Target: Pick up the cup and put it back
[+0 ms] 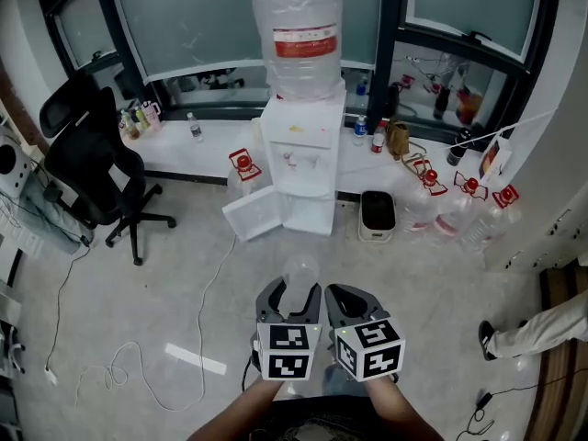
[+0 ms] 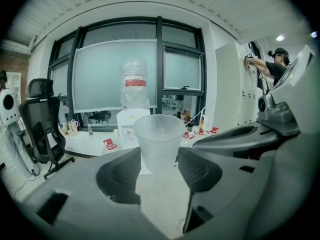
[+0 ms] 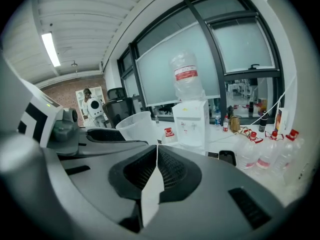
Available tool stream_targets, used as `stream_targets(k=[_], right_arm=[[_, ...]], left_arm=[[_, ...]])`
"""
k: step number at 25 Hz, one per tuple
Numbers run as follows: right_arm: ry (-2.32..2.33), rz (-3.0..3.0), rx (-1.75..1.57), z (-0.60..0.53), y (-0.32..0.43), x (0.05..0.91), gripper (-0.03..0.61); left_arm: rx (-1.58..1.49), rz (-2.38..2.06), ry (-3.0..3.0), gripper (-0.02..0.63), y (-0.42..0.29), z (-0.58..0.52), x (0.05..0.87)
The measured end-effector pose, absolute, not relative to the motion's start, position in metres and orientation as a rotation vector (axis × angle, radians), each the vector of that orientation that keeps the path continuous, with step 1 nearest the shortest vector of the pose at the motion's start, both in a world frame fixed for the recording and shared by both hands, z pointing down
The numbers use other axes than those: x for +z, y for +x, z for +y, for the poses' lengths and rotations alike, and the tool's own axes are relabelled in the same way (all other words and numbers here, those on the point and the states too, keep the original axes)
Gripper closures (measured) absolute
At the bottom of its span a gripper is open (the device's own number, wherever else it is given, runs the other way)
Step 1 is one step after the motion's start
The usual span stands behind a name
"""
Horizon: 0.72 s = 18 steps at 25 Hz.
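Cup (image 2: pixel 159 136) upright, clamped in left tongs (image 2: pixel 159 163) — right tongs (image 3: pixel 156 148) alongside, pressed together, empty, both pointing forward.

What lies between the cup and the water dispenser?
Nothing but bare floor, as the head view shows. The cup is held in the left gripper, facing the water dispenser.

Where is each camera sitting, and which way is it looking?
Head view: on the person's head, looking down at the water dispenser; both forearms, left gripper and right gripper show.
Left gripper view: on the left gripper, facing the window; its jaws grip the cup.
Right gripper view: on the right gripper, facing the window; its jaws are shut, empty.
Shared: all see the water dispenser.
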State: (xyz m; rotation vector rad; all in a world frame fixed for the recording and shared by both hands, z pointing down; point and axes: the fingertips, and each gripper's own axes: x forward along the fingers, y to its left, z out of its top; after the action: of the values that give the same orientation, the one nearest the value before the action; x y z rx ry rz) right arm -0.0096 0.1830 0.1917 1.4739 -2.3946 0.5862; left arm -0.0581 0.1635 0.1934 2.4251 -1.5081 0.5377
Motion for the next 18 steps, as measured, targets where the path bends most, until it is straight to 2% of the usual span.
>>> stream_targets(k=[18], right_arm=[[1.381,-2.467,0.688,0.083,0.06,0.199,0.557]], left_arm=[[0.606,-1.591,2.35,0.388,0.013,0.07,0.201]])
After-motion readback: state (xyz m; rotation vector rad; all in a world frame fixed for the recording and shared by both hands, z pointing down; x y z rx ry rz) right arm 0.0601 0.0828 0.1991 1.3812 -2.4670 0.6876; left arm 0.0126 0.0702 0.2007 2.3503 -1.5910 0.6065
